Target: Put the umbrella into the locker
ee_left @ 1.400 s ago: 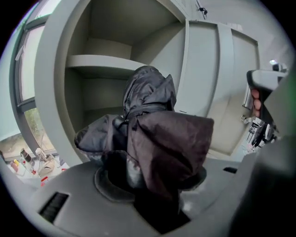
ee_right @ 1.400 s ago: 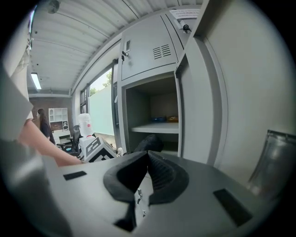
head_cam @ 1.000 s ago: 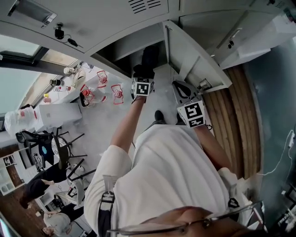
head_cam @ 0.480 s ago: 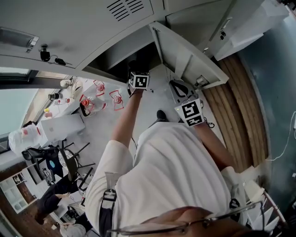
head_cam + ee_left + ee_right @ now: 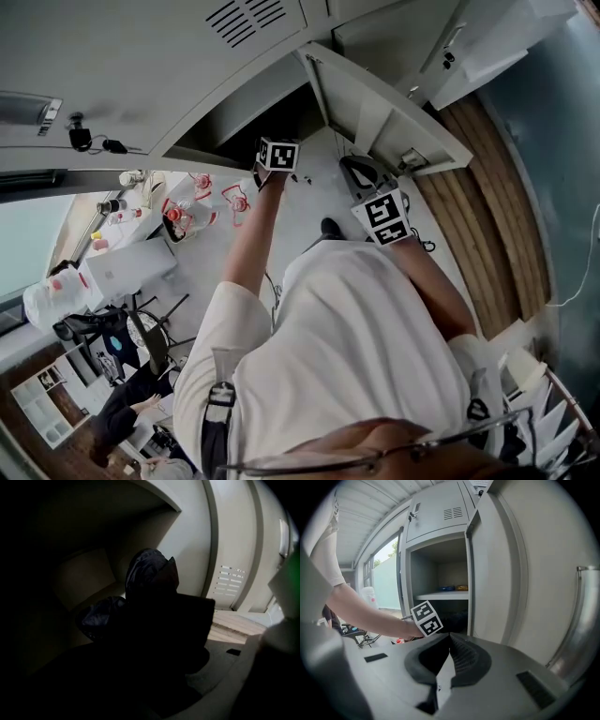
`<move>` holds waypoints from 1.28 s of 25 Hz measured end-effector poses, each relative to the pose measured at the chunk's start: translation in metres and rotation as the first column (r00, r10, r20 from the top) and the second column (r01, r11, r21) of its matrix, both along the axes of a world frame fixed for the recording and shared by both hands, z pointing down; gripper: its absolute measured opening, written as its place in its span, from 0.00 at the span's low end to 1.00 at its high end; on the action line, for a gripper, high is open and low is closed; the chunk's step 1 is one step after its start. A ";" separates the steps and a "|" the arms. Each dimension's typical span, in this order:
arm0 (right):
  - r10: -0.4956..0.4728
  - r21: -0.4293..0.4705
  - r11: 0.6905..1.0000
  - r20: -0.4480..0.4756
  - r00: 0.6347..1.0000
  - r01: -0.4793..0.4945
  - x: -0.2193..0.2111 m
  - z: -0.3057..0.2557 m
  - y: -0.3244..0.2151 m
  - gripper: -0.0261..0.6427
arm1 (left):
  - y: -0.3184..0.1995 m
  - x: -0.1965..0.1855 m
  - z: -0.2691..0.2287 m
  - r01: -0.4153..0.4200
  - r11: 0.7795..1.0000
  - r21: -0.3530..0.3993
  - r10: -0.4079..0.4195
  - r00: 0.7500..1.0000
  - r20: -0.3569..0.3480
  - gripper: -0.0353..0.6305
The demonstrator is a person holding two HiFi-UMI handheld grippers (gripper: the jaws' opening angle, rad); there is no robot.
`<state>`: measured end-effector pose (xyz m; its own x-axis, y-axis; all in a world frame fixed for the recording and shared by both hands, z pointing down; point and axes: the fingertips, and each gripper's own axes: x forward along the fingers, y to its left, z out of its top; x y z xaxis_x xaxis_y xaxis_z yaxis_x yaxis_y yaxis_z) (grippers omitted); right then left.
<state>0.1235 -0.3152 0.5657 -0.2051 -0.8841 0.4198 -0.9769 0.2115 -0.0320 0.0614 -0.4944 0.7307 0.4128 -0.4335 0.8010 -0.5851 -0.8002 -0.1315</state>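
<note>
Umbrella point(image 5: 150, 576) now deeper inside locker point(image 5: 234, 105), clamped in left gripper point(image 5: 278, 150) jaws; right gripper point(image 5: 450, 637) jaws clenched empty.

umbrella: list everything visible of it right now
The umbrella is folded: dark navy, slightly shiny fabric bunched in loose crumpled folds. The left gripper has its jaws closed on it, with the fabric end reaching into the shadowed locker compartment below a shelf. Whether it touches the locker's floor or walls cannot be told. The handle and strap are lost in the dark.
</note>
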 end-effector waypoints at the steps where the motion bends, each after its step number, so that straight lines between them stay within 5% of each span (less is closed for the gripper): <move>1: 0.003 -0.002 1.000 -0.002 1.000 -0.003 0.000 0.001 0.000 0.05 | -0.003 0.000 -0.001 0.010 1.000 -0.010 -0.010 1.000 -0.003 0.38; 7: 0.011 0.001 1.000 -0.011 1.000 -0.011 -0.003 -0.001 -0.003 0.05 | -0.019 -0.001 0.003 0.011 1.000 0.003 -0.011 1.000 0.010 0.41; 13: -0.004 -0.001 1.000 -0.014 1.000 0.004 -0.008 0.000 -0.006 0.05 | -0.020 -0.005 -0.010 0.056 0.997 0.045 -0.050 0.991 -0.127 0.58; 32: -0.134 0.005 0.991 -0.042 0.990 0.134 -0.031 -0.005 -0.008 0.05 | 0.031 -0.022 -0.050 0.117 0.980 0.159 -0.074 0.964 -0.255 0.59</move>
<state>0.0929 -0.3233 0.5611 -0.3048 -0.8530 0.4237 -0.9401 0.3409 0.0099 0.0397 -0.4635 0.6811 0.5379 -0.6022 0.5899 -0.6892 -0.7171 -0.1036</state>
